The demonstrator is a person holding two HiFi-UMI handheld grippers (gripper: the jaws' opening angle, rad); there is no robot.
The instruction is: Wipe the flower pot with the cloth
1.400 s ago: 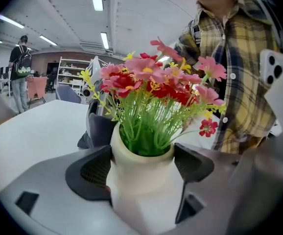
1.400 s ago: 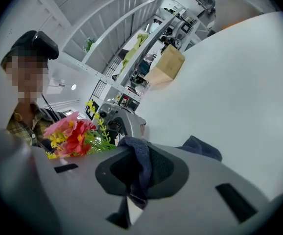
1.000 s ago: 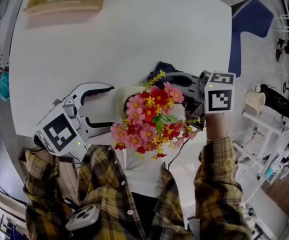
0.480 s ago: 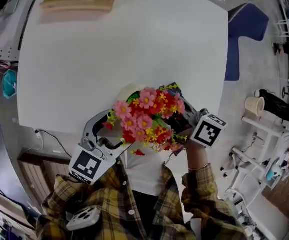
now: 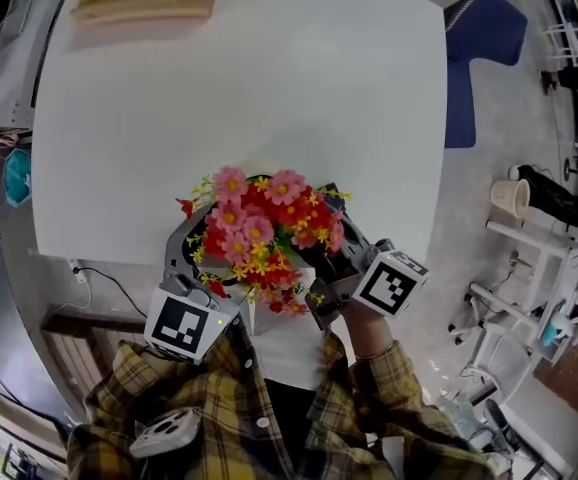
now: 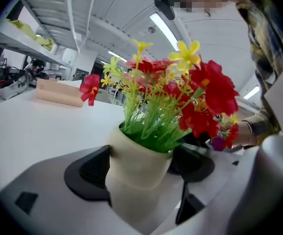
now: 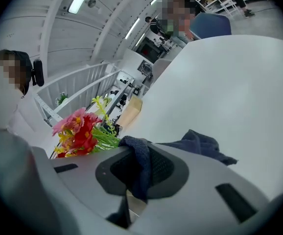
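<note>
The left gripper (image 6: 144,168) is clamped on the cream pot (image 6: 134,153), one dark pad against each side of it below the rim. The pot leans a little in the jaws. It sits at the near edge of the white table (image 5: 269,88), just in front of the person's plaid shirt (image 5: 259,428).

In the head view the flowers (image 5: 259,233), red, pink and yellow, spread over the pot and hide it and both sets of jaws. Only the marker cubes and the gripper bodies stick out on either side.

The right gripper (image 7: 141,173) is closed on the dark blue cloth (image 7: 202,145). A fold hangs between its jaws and the rest trails out over the table. It is just beside the flowers on their right. No view shows whether the cloth touches the pot.

A wooden tray (image 5: 144,8) lies at the far left corner of the table, well apart. A blue chair (image 5: 474,58) stands off the right edge, and a cup (image 5: 509,200) rests on a white rack further right.
</note>
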